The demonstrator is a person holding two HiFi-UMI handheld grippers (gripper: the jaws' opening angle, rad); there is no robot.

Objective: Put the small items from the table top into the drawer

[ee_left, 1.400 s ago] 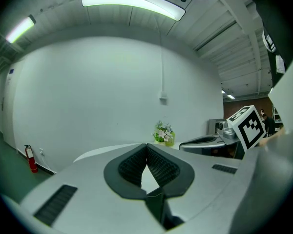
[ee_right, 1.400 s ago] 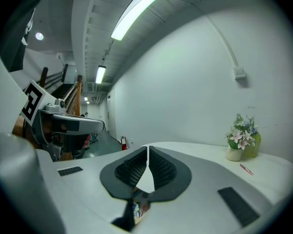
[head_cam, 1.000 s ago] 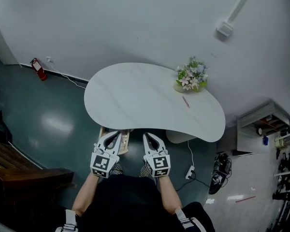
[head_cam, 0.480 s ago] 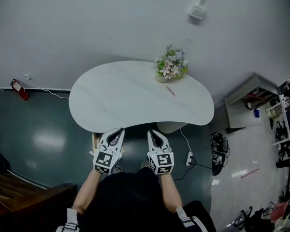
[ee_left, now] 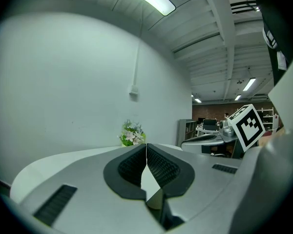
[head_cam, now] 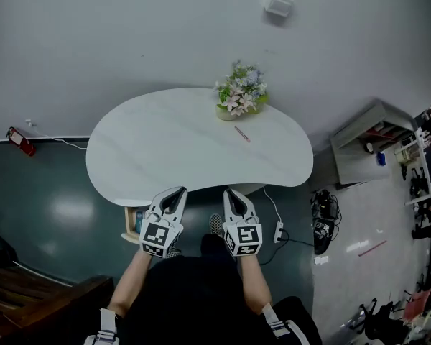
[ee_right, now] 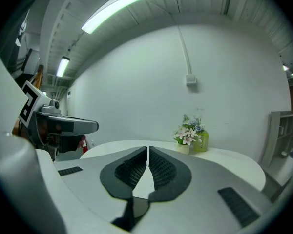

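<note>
The left gripper (head_cam: 179, 192) and right gripper (head_cam: 233, 192) are held side by side at the near edge of the table (head_cam: 165, 142). Both are closed tip to tip, with nothing gripped. A thin red pen (head_cam: 241, 134) is seen at the right gripper's 12 o'clock, well apart, just beside the flowers (head_cam: 238, 98) at its 11 o'clock. What is taken for the drawer (head_cam: 131, 225) shows under the table at the left gripper's 8 o'clock. The right jaws should be opened before the reach, set across the pen's shaft, and kept clear of the flowers.
</note>
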